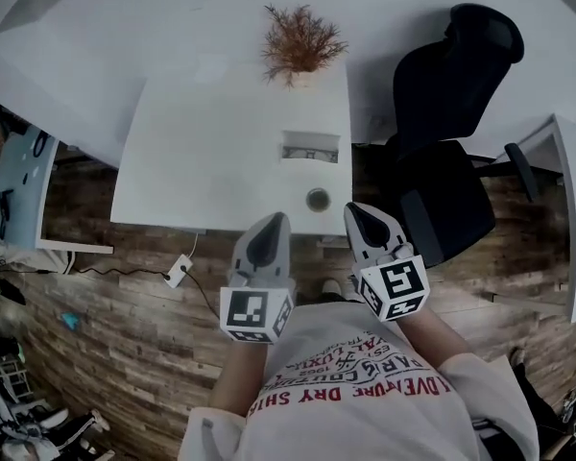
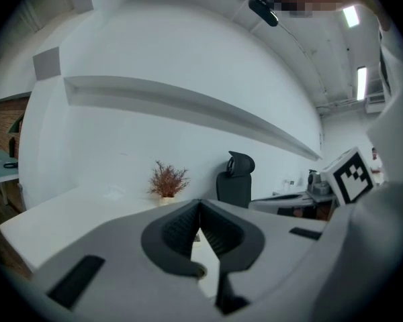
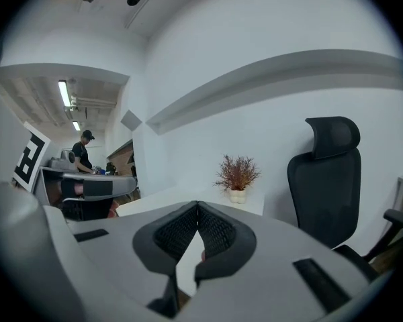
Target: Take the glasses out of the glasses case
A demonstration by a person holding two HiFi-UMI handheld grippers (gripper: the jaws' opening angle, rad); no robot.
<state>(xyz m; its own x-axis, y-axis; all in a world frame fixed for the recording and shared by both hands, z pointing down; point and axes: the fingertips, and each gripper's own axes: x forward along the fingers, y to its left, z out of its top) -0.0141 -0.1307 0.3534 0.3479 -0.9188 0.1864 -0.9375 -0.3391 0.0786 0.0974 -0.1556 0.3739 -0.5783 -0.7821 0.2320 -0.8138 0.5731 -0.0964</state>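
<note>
Two hand-held grippers, the left gripper [image 1: 276, 221] and right gripper [image 1: 355, 211], hover side by side at the white desk's [image 1: 202, 161] near edge, jaws pressed together, holding nothing. The glasses case [image 1: 310, 147] lies on the desk beyond them, before a small plant [image 1: 300, 41].

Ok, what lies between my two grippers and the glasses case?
In the head view, only a small round object on the white table, ahead of the left gripper and right gripper, before the glasses case.

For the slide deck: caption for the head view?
Shut and empty, left hand-held gripper and right hand-held gripper face a white table.
</note>
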